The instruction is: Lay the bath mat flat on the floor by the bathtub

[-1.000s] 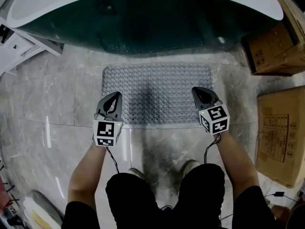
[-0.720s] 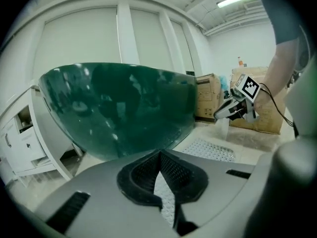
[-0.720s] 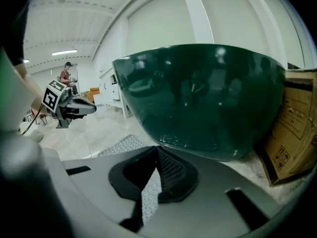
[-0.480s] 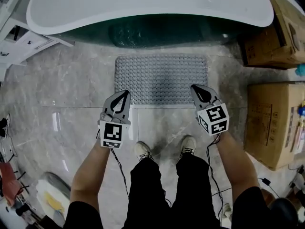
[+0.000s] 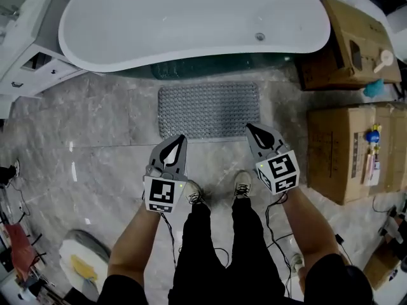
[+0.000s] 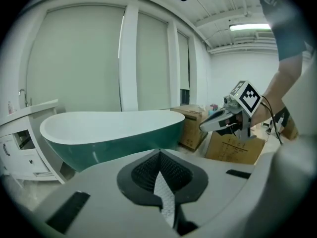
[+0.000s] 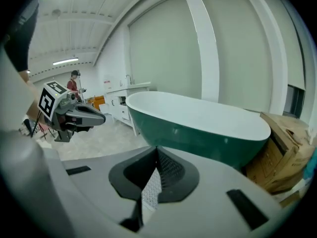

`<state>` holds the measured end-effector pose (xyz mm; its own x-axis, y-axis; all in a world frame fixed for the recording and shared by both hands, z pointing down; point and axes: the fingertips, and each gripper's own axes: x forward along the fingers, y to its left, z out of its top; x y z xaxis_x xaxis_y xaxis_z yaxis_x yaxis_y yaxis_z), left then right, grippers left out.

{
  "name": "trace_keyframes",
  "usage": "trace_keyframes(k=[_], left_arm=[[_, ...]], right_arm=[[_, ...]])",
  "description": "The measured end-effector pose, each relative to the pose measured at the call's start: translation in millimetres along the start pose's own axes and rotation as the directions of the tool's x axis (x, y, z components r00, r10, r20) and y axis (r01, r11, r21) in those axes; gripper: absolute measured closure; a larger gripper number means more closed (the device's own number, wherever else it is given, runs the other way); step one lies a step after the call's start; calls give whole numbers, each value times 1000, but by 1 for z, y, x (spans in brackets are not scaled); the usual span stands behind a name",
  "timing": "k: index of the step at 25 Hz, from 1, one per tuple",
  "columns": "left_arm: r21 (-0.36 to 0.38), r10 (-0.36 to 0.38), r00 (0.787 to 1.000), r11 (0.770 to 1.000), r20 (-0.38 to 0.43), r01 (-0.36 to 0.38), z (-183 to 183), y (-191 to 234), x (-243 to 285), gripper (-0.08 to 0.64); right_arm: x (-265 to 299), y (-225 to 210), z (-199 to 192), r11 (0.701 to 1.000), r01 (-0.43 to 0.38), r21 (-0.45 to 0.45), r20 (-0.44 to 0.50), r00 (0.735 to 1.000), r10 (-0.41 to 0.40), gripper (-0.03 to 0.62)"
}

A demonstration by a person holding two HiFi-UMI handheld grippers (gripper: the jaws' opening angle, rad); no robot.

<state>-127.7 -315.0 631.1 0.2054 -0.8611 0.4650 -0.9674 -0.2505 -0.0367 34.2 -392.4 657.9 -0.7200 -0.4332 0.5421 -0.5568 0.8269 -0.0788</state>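
The grey, nubbly, rectangular bath mat point(image 5: 208, 110) lies flat on the glossy marble-look floor point(image 5: 95, 126), just beside the long side of the oval white-and-green bathtub point(image 5: 191, 18). On the mat's far side from the bathtub, the left tool point(image 5: 180, 138) and right tool point(image 5: 250, 128) each have their jaws together on nothing.

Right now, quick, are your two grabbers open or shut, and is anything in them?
Left gripper: closed, holding nothing.
Right gripper: closed, holding nothing.
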Motion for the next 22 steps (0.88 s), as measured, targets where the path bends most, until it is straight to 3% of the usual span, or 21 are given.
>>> trace_keyframes(k=[5,14,22], left_arm=[[-58,-28,999,998,19,29,65,-10,-53,545],[-156,-13,993,987,113,31,169,-9,-162,545],[-175,-62,977,980,206,99,233,-14,-225,545]], right_arm=[[-51,34,68,1000,12,-11,38,999,-11,575],[-135,100,181,1000,21,-15,138,990,-19,575],[-190,146,261,999,46,-3,246,968,-44,575]])
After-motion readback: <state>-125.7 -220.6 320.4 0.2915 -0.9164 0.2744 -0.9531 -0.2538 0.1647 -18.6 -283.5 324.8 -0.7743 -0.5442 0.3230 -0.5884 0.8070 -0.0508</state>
